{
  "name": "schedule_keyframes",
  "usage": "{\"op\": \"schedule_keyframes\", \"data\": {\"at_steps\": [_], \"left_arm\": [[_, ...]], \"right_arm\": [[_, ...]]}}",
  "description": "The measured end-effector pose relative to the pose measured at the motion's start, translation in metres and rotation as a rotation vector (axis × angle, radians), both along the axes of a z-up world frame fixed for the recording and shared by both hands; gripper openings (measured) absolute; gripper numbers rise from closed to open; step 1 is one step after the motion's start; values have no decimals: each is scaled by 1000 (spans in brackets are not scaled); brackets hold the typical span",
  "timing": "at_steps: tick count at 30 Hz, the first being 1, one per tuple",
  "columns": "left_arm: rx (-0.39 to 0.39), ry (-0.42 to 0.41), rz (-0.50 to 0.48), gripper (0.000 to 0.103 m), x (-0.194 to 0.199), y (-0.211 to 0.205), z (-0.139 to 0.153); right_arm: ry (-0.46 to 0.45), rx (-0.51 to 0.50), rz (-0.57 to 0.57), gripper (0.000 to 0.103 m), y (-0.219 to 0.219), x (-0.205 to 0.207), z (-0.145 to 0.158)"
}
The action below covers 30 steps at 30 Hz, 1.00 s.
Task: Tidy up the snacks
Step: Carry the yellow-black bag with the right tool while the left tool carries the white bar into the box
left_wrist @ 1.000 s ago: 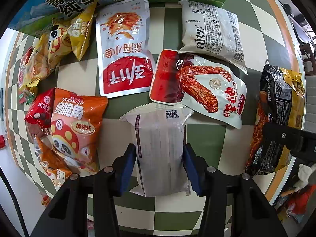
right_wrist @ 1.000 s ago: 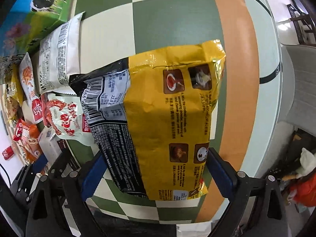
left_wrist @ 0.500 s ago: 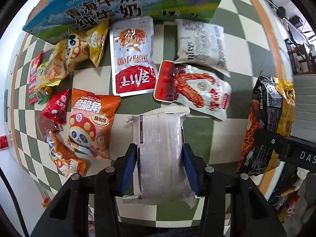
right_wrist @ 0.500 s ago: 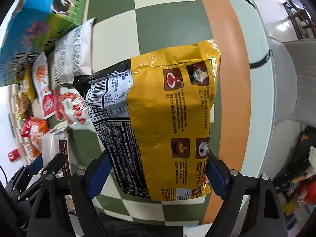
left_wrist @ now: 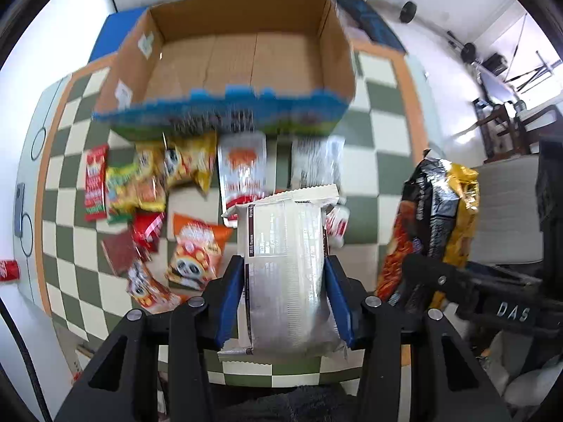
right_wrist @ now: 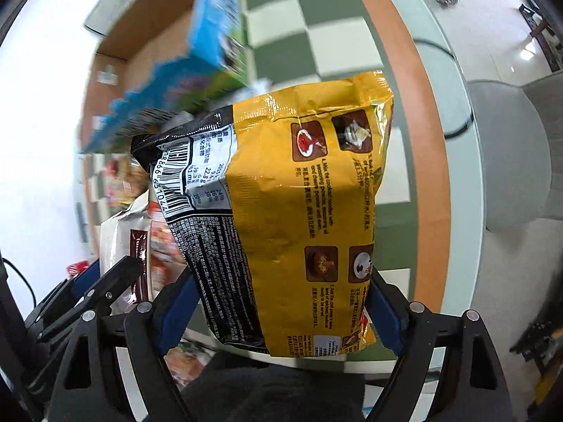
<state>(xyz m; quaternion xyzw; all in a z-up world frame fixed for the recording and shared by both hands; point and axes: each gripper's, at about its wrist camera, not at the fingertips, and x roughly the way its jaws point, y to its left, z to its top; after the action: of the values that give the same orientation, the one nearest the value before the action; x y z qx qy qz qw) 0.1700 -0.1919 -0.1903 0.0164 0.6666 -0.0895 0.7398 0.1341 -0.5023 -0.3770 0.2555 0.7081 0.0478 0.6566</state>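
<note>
1. White pack (left_wrist: 285, 274): a flat sealed pouch with crimped ends, pinched across its width between the pads of the left gripper (left_wrist: 284, 297) and hanging clear above the table (left_wrist: 383, 123). It looks light and fairly stiff, probably a biscuit stack, so likely fragile under a hard squeeze. The side-on mid-body hold suits it.

2. Noodle bag (right_wrist: 285, 218): yellow and black glossy film, puffed, held at its lower part by the right gripper (right_wrist: 281, 313), jaws spread wide and pressing on both edges. It looks light, soft-walled and slippery; the brittle block inside may crack. The edges give the best hold, since the slack film may slide.

3. Box (left_wrist: 242, 52): open cardboard carton at 12 o'clock on the table, inside bare. The likely destination, judged from the task.

4. Loose snacks (left_wrist: 197, 242): small crinkly packets lying flat between 9 and 12 o'clock of the white pack, just in front of the box. Light and limp; take each across its narrow width.
</note>
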Motion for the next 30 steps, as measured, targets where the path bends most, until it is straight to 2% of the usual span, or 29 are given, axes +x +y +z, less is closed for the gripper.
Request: {"op": "schedule_keyframes", "data": {"at_steps": [4,7,8,11,15,18,24,30], "left_arm": [[-22,-37,-16,43,36,13,32],[-5,-73,-32,43,69,24,47],[2,-85,-32,43,83,29,52],[9,-99,-27,43,122,45,58],[1,-85,-19,43,173,64,54],[-19,-49,-12,43,208,76,43],[-72,75,14,43,279,90,-4],[-114,213,15,43,329,93,-62]], "right_arm": [[-61,36,-1,88,6,19,64],[-104,35,8,88,16,45,92],[-114,28,9,88,36,53,97],[-134,13,2,88,50,87,110],[-139,7,-10,88,69,137,112],[-125,5,-21,88,96,177,99],[-104,-11,-24,88,127,250,78],[-51,-37,-15,88,143,306,34]]}}
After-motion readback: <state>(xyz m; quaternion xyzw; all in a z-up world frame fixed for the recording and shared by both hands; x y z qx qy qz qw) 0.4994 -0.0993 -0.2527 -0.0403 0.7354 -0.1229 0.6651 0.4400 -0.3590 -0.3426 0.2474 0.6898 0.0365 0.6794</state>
